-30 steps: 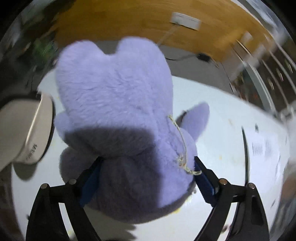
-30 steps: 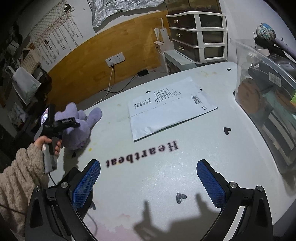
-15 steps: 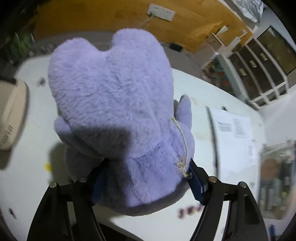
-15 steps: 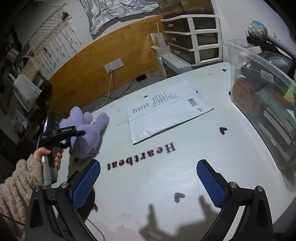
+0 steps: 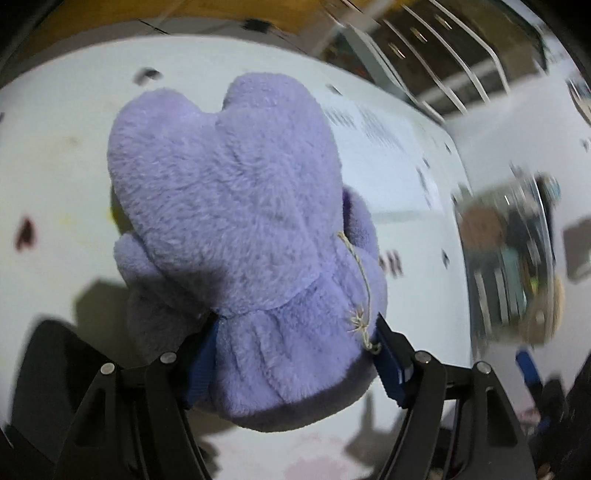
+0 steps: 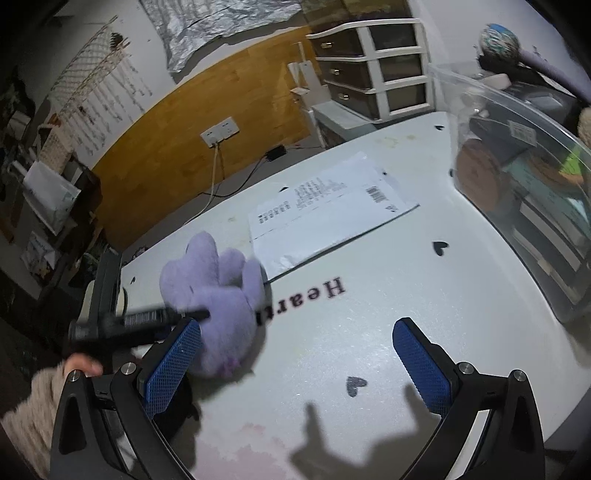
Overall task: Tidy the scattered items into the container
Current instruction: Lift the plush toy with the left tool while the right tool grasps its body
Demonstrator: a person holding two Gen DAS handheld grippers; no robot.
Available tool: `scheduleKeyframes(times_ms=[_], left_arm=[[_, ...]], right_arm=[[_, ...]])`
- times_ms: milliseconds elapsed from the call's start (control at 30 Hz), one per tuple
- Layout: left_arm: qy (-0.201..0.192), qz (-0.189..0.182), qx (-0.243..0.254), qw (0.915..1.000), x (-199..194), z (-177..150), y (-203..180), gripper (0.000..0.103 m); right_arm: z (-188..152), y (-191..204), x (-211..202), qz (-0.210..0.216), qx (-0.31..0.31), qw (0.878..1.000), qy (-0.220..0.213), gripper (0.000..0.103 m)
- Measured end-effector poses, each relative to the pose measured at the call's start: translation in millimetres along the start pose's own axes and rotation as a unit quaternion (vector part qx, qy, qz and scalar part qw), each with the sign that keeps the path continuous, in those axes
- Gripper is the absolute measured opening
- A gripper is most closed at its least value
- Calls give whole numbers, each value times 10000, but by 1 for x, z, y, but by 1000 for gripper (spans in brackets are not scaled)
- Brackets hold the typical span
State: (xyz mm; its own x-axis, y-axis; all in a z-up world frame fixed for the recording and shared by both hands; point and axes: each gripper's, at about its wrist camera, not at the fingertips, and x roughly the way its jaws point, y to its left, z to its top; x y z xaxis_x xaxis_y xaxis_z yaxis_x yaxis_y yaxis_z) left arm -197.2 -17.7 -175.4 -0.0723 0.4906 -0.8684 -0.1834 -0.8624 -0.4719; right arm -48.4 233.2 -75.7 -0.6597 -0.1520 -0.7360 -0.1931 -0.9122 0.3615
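My left gripper (image 5: 295, 347) clamps the mitten (image 5: 236, 206) by its cuff, clear of the surface (image 6: 369, 332), for carrying toward the container (image 6: 524, 177); my right gripper (image 6: 295, 362) waits wide.

A white table (image 6: 461, 306) is seen in the foreground, printed with the word "Heartbeat" and small black hearts. Beyond the table, a wood panel (image 6: 177, 155) is set along the lower wall, and a white socket (image 6: 219, 132) is mounted on it, from which a cable hangs. Above the panel, silver foil (image 6: 225, 22) is hung on the white wall. Right of the panel, a white drawer unit (image 6: 373, 70) with dark drawers is placed. Left of the panel, cluttered shelves (image 6: 40, 206) are seen in dim light.
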Motion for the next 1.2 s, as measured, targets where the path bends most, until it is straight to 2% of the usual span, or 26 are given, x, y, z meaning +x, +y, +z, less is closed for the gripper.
scheduleKeyframes(times_ms=[100, 167, 233, 300, 367, 533, 633, 733, 833, 900, 933, 1000, 1033, 1067, 1100, 1200], left_arm=[[200, -16, 418, 9989, 8, -26, -22, 73], [392, -77, 684, 9969, 12, -45, -34, 73], [608, -157, 965, 9933, 17, -62, -45, 74], [741, -172, 1242, 9893, 19, -75, -55, 74], [858, -191, 1459, 9854, 22, -87, -63, 74], [1029, -306, 1701, 9796, 27, -106, -72, 75], [1036, -355, 1678, 9797, 28, -110, -73, 82], [864, -328, 1619, 9825, 25, -110, -72, 86], [648, -369, 1372, 9877, 20, -106, -71, 86], [464, -387, 1249, 9903, 12, -104, -68, 86], [355, -372, 1217, 9912, 6, -104, -67, 86], [156, -325, 1182, 9923, -3, -106, -64, 86], [59, -291, 1160, 9928, -8, -108, -63, 86], [-34, -225, 1131, 9933, -13, -111, -61, 86], [-125, -151, 1102, 9937, -19, -115, -58, 86], [-377, -26, 1003, 9942, -35, -126, -46, 86]], right_arm=[[2, 0, -11, 35, -491, 9987, -142, 103], [-1, 4, -15, 71, -1193, 9928, -98, 103], [-11, 5, -17, 79, -1979, 9802, -21, 103], [-28, 5, -16, 57, -2770, 9607, 137, 103], [-51, 6, -15, 44, -3587, 9330, 302, 103], [-113, 7, -8, 232, -5245, 8486, 647, 103], [-144, 5, 2, 388, -6030, 7940, 671, 103], [-169, 2, 19, 465, -6786, 7303, 626, 103], [-181, 4, 30, 588, -7246, 6849, 487, 103], [-185, 8, 36, 614, -7432, 6655, 299, 103], [-186, 12, 39, 596, -7499, 6586, 174, 103], [-185, 17, 45, 570, -7533, 6552, 54, 103], [-184, 21, 47, 563, -7539, 6546, 6, 97], [-183, 24, 49, 577, -7528, 6557, -9, 87], [-181, 27, 51, 568, -7508, 6581, -10, 87], [-178, 32, 52, 665, -7376, 6719, 105, 77]])
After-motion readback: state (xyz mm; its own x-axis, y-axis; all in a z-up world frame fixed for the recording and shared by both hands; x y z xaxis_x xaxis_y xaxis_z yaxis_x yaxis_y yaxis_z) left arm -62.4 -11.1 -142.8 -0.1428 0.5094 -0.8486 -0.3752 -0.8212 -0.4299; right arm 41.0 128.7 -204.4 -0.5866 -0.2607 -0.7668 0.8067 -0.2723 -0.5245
